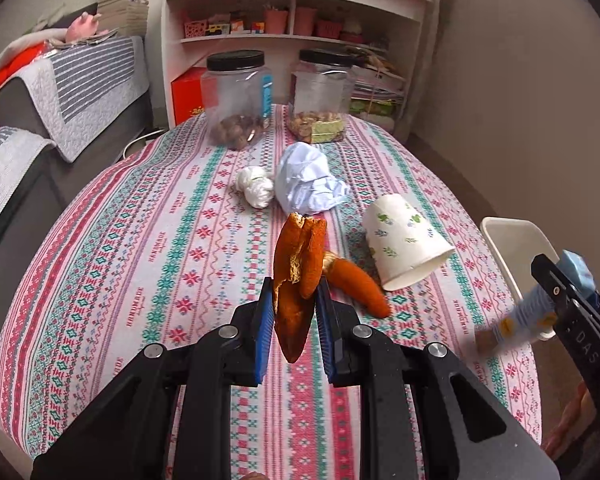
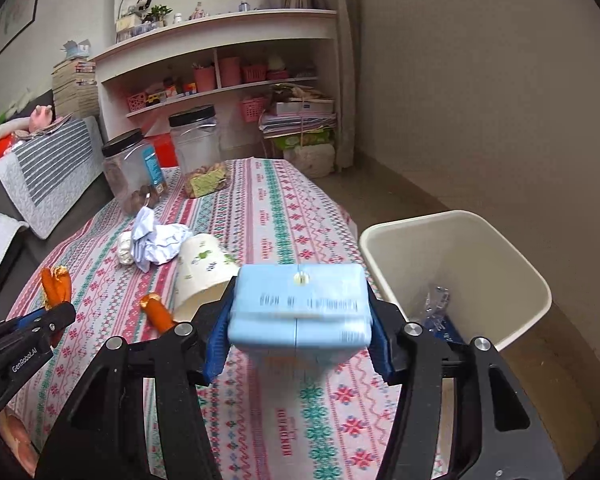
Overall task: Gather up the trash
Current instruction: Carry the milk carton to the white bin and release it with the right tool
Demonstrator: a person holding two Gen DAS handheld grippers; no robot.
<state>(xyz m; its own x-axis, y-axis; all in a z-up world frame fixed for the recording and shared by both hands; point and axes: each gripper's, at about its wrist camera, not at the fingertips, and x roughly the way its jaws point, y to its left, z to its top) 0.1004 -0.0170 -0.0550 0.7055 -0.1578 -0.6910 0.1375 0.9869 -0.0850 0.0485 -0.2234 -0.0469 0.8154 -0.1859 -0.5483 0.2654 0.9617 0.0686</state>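
Observation:
My left gripper (image 1: 294, 308) is shut on a piece of orange peel (image 1: 298, 272) and holds it above the patterned tablecloth. A second peel piece (image 1: 360, 284) lies just right of it, beside a tipped paper cup (image 1: 406, 242). Crumpled white paper (image 1: 310, 180) and a small tissue wad (image 1: 256, 186) lie farther back. My right gripper (image 2: 298, 328) is shut on a light blue carton (image 2: 300, 306), held above the table's right edge, left of the cream trash bin (image 2: 500, 248). The bin holds some clear wrappers (image 2: 436, 308).
Two clear jars with black lids (image 1: 236, 100) (image 1: 320, 96) stand at the table's far end. A white shelf unit (image 1: 292, 12) is behind them. A sofa with a striped cover (image 1: 72, 92) runs along the left. The wall is to the right.

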